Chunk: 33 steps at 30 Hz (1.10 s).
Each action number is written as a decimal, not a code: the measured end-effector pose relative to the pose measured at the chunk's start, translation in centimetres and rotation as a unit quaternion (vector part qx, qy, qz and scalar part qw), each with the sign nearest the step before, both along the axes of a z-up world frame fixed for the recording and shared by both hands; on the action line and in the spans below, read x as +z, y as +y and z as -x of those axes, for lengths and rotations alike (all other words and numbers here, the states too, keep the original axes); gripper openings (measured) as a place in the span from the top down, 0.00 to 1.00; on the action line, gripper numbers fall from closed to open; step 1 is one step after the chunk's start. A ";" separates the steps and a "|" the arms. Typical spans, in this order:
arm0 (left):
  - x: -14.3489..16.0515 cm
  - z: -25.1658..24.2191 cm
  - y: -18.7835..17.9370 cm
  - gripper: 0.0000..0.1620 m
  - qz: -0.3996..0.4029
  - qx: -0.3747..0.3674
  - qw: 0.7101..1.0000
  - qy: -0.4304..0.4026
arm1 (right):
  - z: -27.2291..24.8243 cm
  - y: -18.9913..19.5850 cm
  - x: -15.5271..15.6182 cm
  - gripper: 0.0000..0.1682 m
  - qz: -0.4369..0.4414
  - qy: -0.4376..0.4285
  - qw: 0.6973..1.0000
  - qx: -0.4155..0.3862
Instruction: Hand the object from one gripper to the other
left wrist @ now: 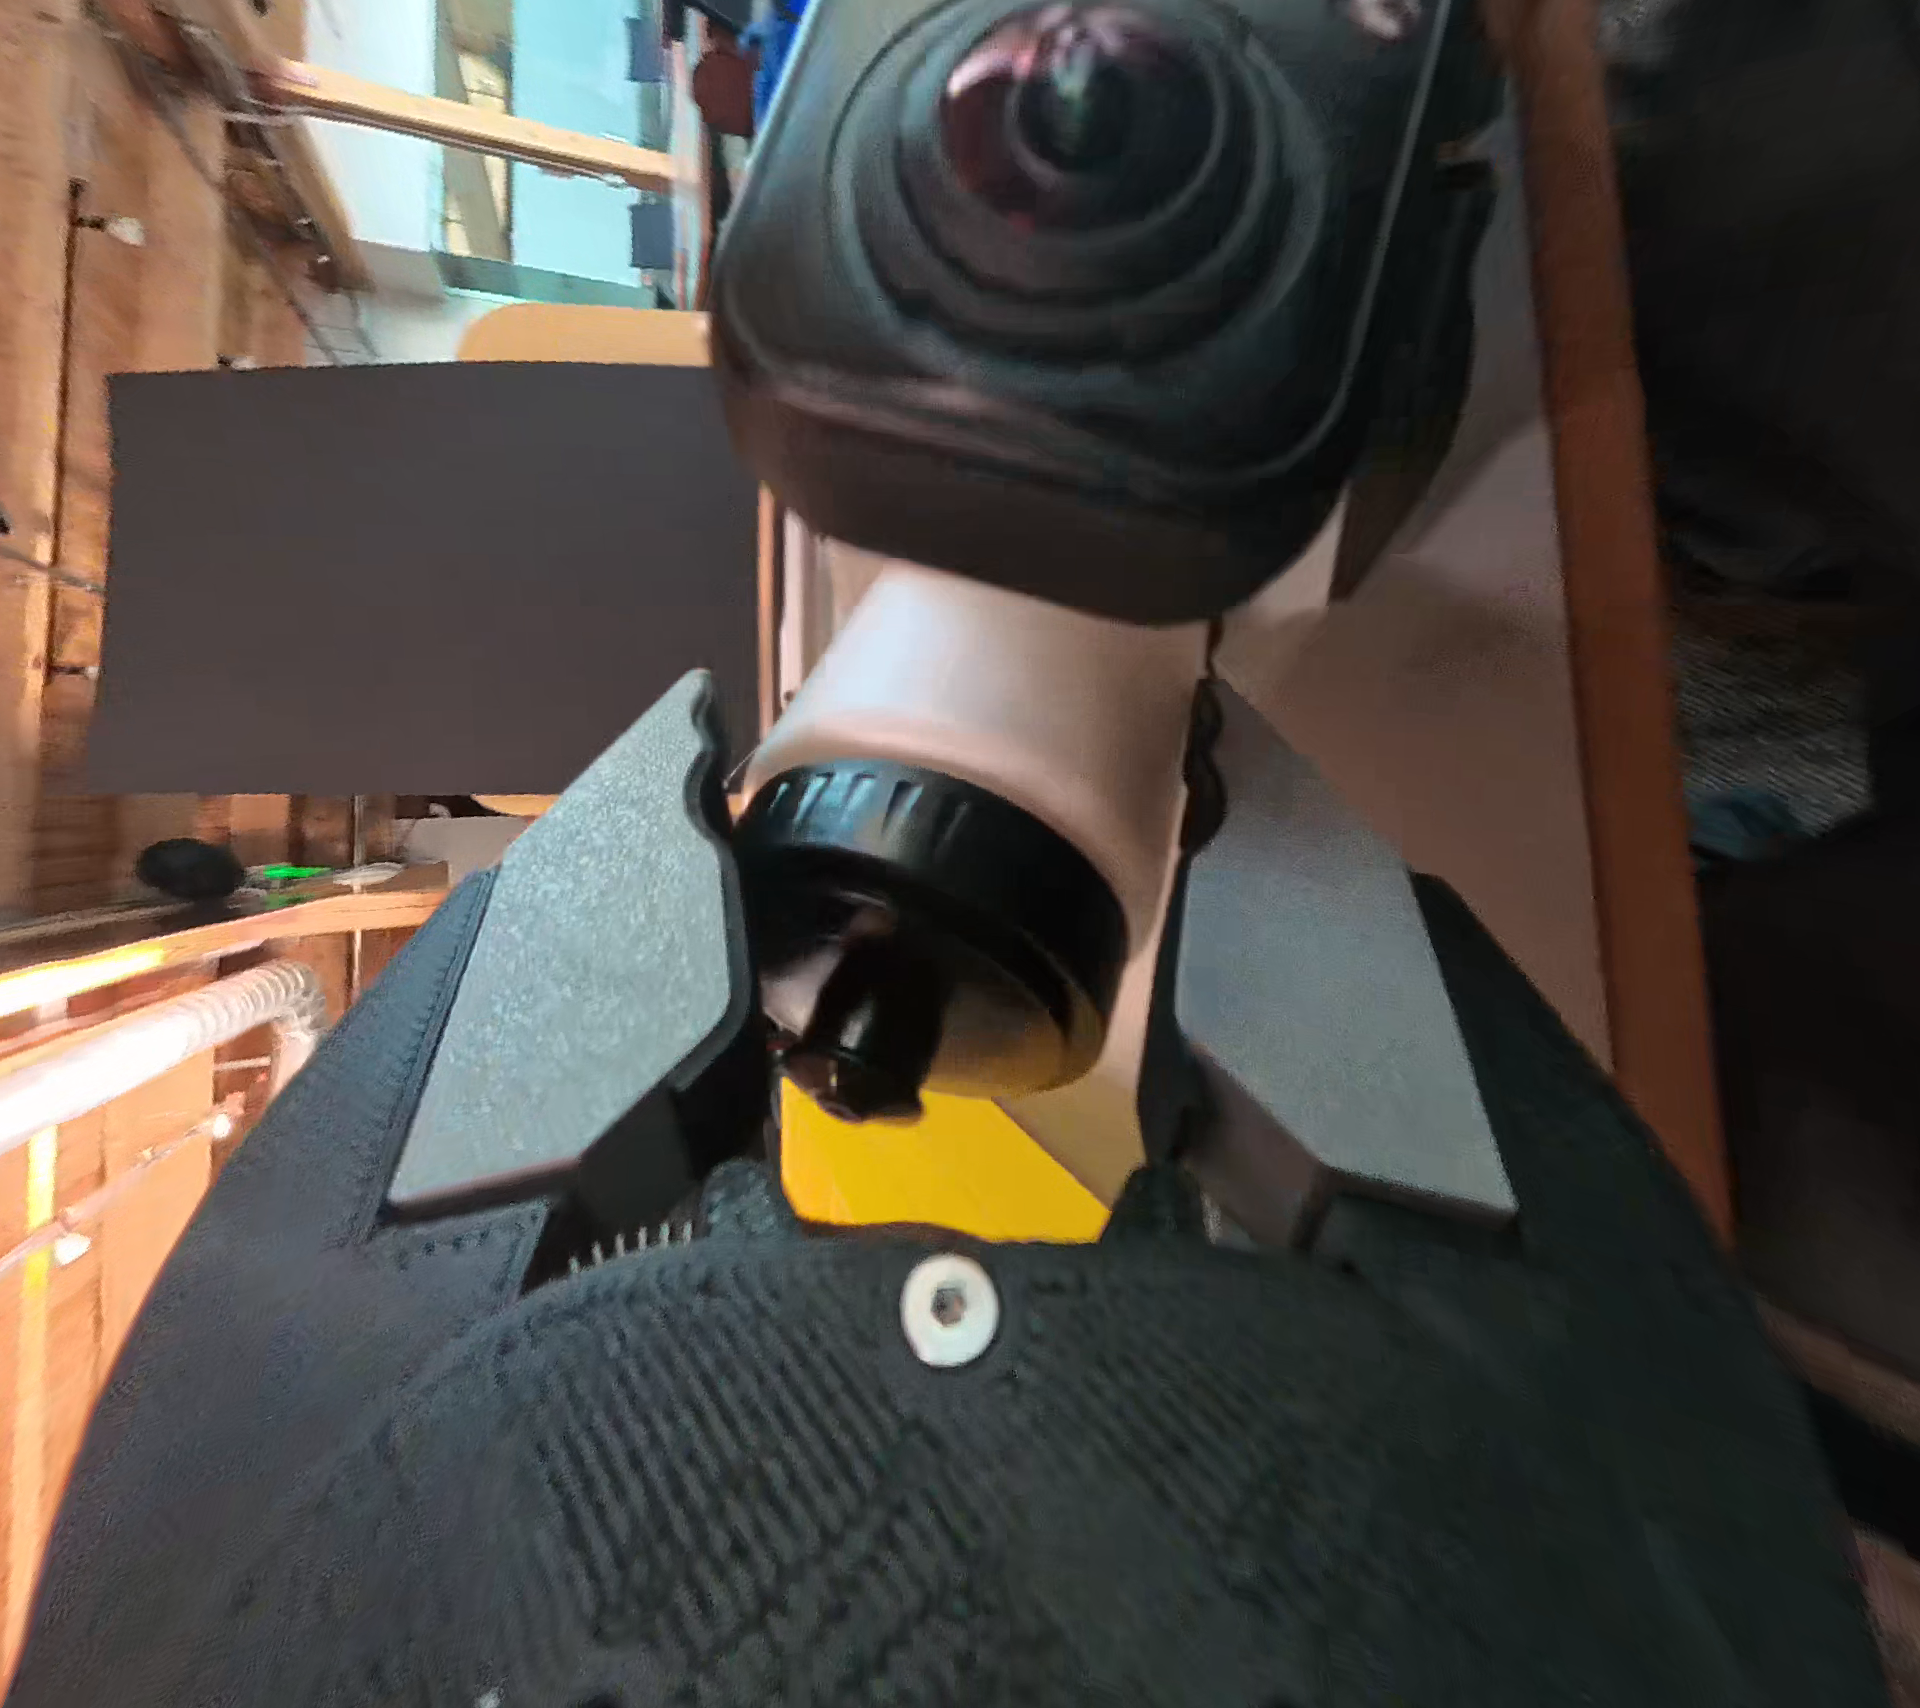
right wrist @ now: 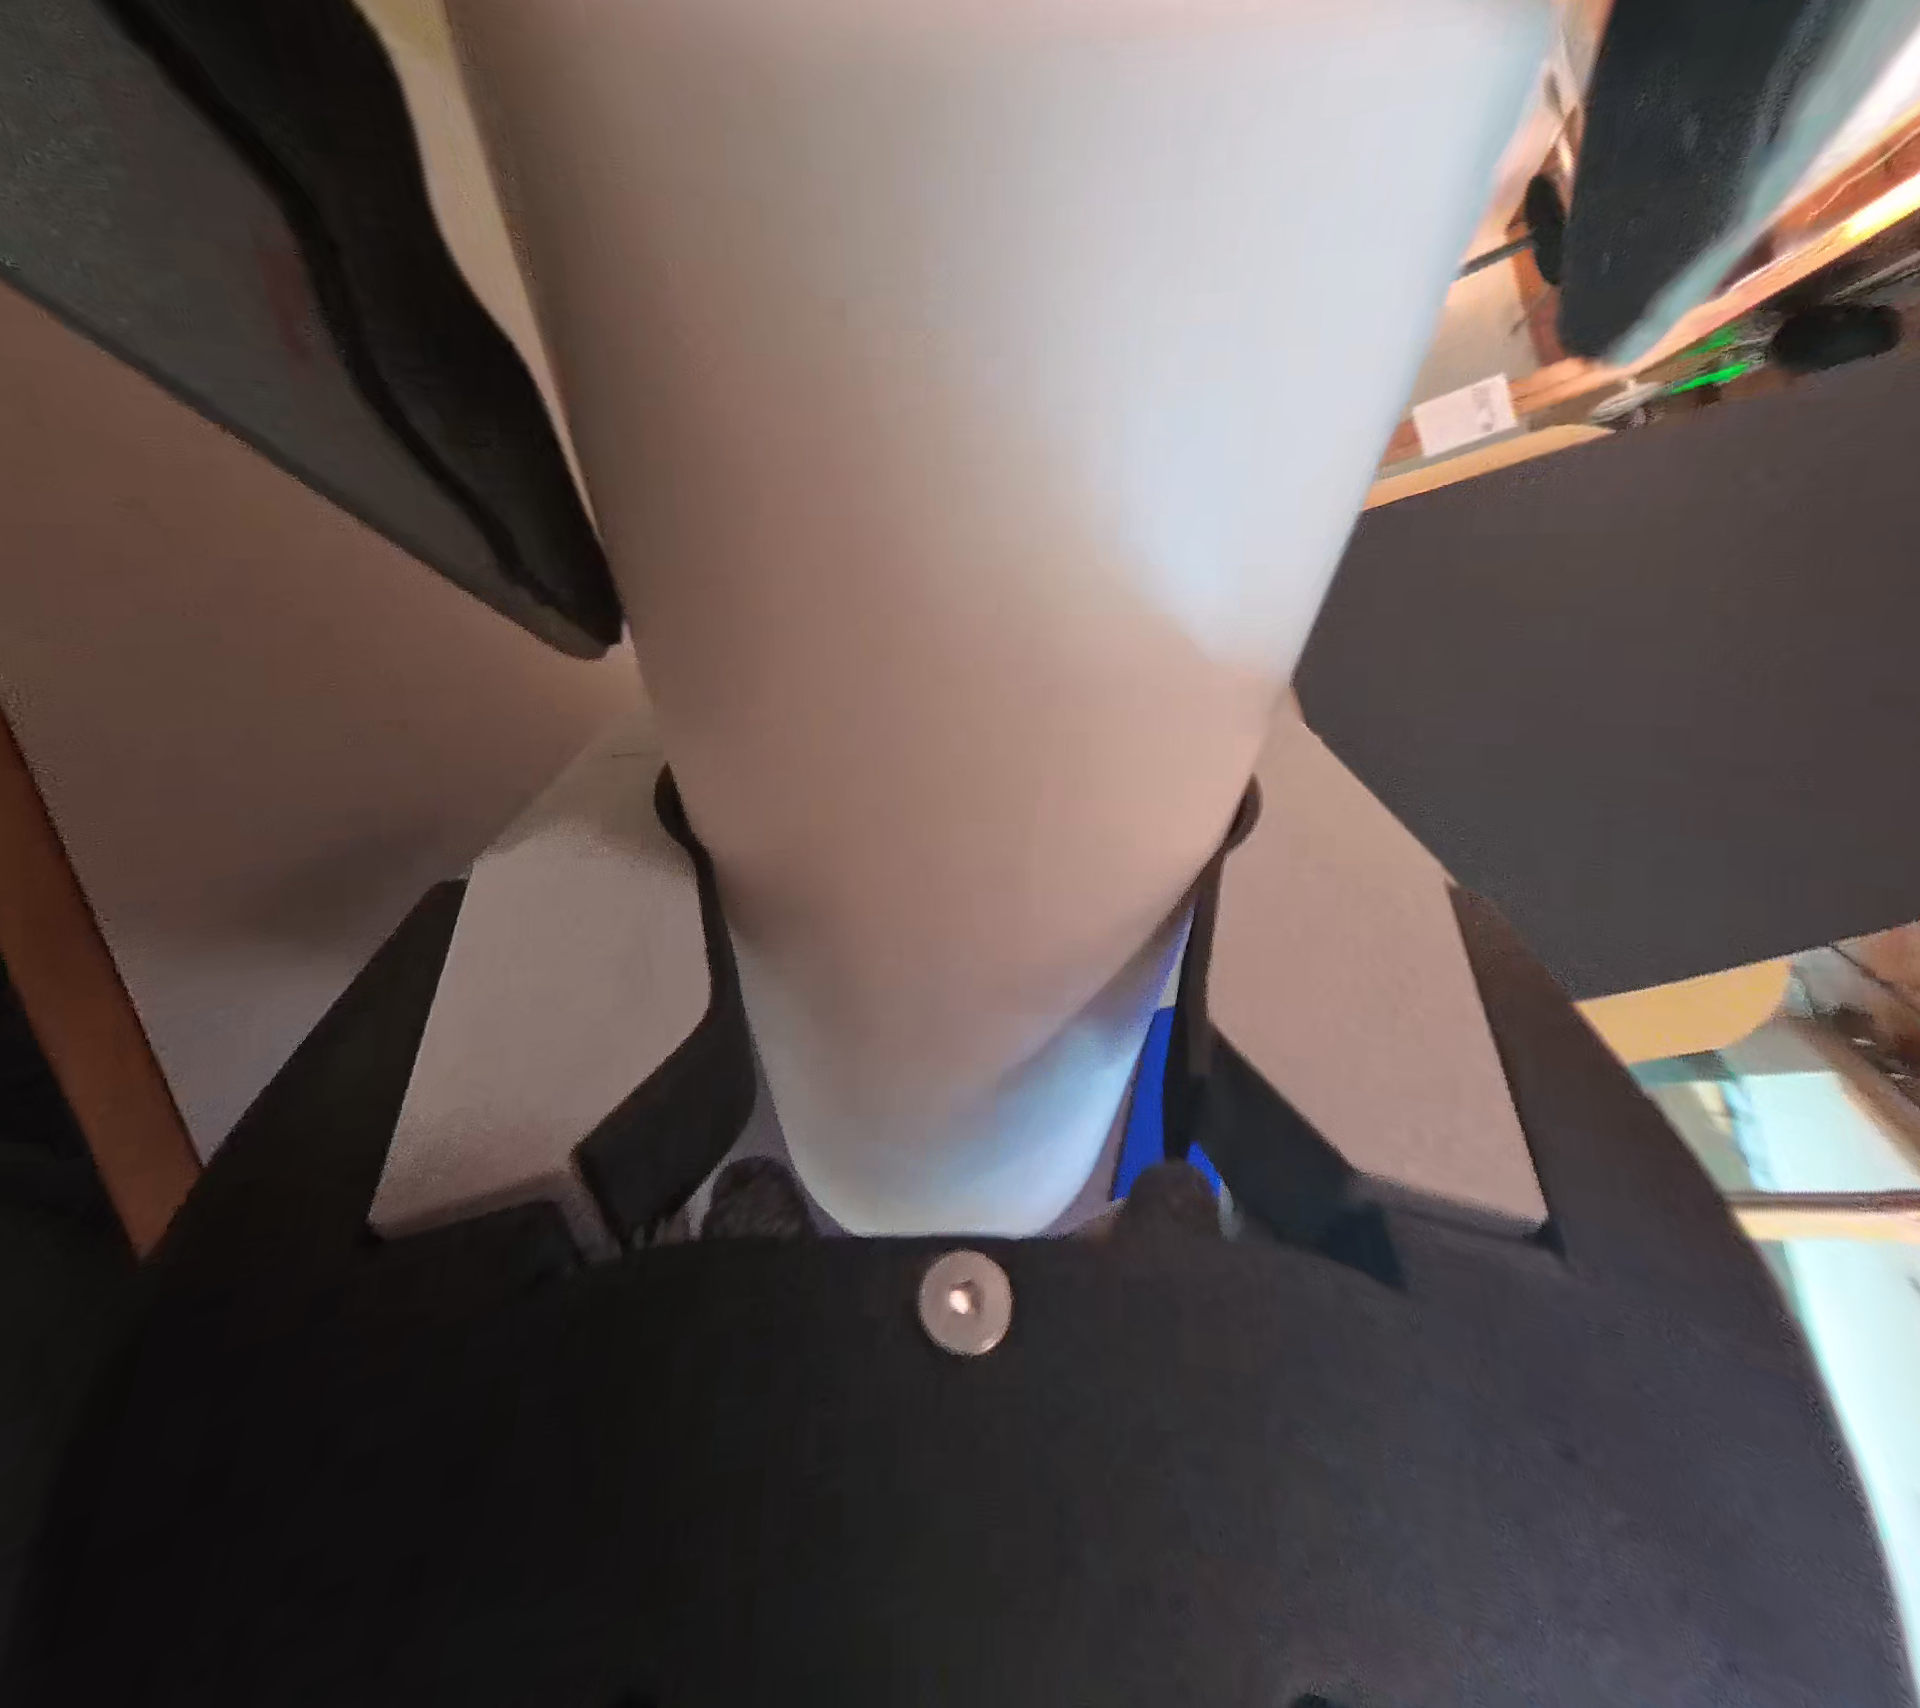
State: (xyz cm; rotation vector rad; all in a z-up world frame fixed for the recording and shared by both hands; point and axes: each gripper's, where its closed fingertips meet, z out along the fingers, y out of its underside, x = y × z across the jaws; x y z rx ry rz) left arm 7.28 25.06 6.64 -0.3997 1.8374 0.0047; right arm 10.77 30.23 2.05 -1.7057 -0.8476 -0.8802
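Observation:
A white bottle point(left wrist: 987, 702) with a black ribbed cap point(left wrist: 935, 889) is held in the air between both grippers. My left gripper point(left wrist: 961, 765) is closed around the cap end, one finger point(left wrist: 623, 910) on each side, touching it. In the right wrist view the bottle body point(right wrist: 966, 411) fills the middle, and my right gripper point(right wrist: 966, 817) is shut on its narrow far end. The left gripper's fingers point(right wrist: 260, 308) show beside the bottle's upper part. The right gripper's camera point(left wrist: 1070, 204) faces me just above the bottle.
A pale tabletop point(right wrist: 208, 671) with a brown edge point(left wrist: 1621, 723) lies behind the bottle. A yellow patch point(left wrist: 935, 1170) shows under the cap. A dark flat panel point(left wrist: 416, 578) and wooden shelving point(left wrist: 156, 204) stand to one side. Both views are tilted and blurred. The left gripper's tips are roughly 8 cm from the right gripper's.

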 end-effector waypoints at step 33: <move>2.8 -1.4 -0.5 0.59 0.620 -0.048 0.783 0.011 | 1.8 -3.5 5.0 0.41 0.033 0.444 0.857 0.259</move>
